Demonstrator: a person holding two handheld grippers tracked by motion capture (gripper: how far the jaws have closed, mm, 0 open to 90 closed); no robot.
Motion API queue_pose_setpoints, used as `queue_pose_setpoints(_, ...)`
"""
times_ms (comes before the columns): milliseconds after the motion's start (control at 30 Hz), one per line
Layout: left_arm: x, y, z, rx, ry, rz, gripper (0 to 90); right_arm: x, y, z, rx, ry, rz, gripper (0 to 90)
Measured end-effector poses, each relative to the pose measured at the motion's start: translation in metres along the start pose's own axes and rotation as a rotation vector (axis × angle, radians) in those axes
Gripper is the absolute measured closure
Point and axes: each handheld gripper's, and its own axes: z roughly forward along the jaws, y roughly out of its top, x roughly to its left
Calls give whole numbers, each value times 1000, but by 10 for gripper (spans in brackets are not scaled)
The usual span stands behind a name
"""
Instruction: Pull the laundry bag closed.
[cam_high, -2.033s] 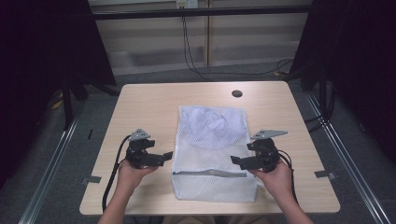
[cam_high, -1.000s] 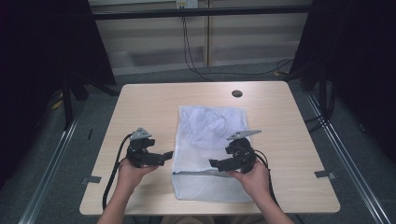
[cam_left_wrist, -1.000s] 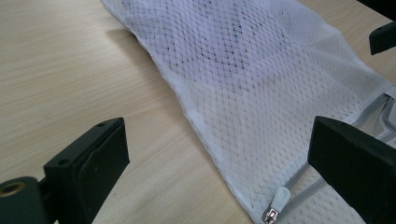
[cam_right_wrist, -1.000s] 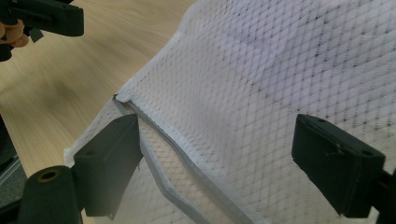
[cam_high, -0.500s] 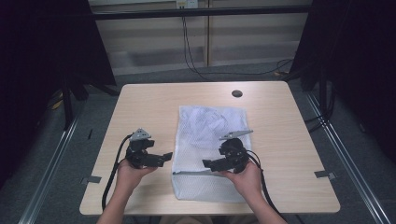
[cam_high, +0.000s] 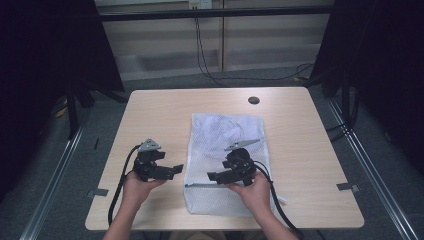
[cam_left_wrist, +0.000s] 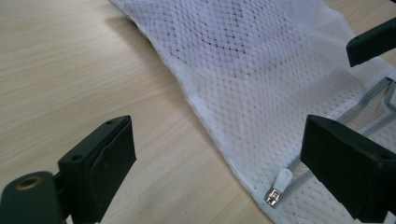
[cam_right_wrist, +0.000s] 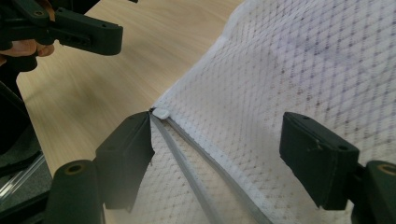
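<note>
So the big change: the right gripper (cam_high: 216, 176) has been swung in from the bag's right edge over the last couple of seconds and is now parked over the white mesh laundry bag (cam_high: 227, 132), right above the grey zipper line (cam_high: 210, 184). The left gripper (cam_high: 176, 169) hasn't been moved at all; it's held just off the bag's left edge, over the bare wooden table (cam_high: 150, 120).

Both sets of jaws are spread wide with nothing pinched between them. In the left gripper view the zipper pull (cam_left_wrist: 279, 185) is seen lying at the bag's corner, close to one jaw. In the right gripper view the zipper (cam_right_wrist: 196, 154) appears partly parted, and a small white tab (cam_right_wrist: 161, 112) sits at its end, next to one jaw.

Best guess is that the zipper is being lined up for a grab, probably bag held by one side and pull worked by the other.

Something white and bunched is stuffed inside, but what it is can't be made out through the mesh. The bag's near edge is partly covered by the right hand (cam_high: 255, 190).
</note>
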Motion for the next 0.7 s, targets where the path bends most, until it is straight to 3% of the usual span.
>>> queue_pose_setpoints(200,-1,0,-3,-22,-27,4,134,1,2,7,-5,16,20,253)
queue_pose_setpoints(500,1,-1,-5,-28,-13,13,83,2,4,19,14,40,49,246)
queue_pose_setpoints(600,2,-2,-5,-25,-21,4,84,2,5,22,20,45,61,244)
queue_pose_setpoints(700,5,-3,-4,-15,-42,-31,72,2,6,24,28,51,68,258)
